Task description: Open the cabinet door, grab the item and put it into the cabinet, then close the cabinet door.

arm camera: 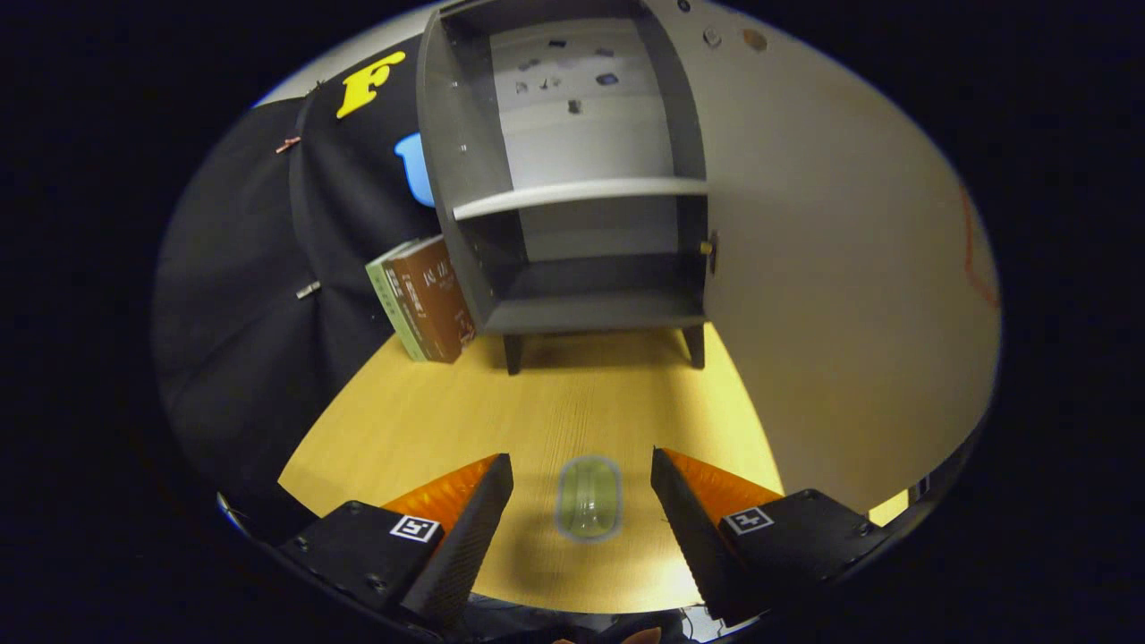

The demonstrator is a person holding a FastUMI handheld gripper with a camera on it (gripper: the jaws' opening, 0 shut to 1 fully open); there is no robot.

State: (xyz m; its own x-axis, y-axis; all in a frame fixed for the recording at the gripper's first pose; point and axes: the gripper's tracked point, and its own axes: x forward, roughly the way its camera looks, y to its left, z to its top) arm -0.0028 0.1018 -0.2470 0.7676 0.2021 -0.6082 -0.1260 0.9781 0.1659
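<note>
Claw (581, 501) fingers stand apart around a small clear item (589, 497), hard to identify. Cabinet (572, 179) at 12 o'clock stands open, its top cut off.

Warm light falls brightest on the table (555, 402) and the open door (832, 268), which shows soft glare. The cabinet (581, 179) casts a shadow under its legs (its lower shelf is dim). Fisheye bending curves straight edges outward; the fingers (474, 528), spread wide, look slightly soft.
</note>
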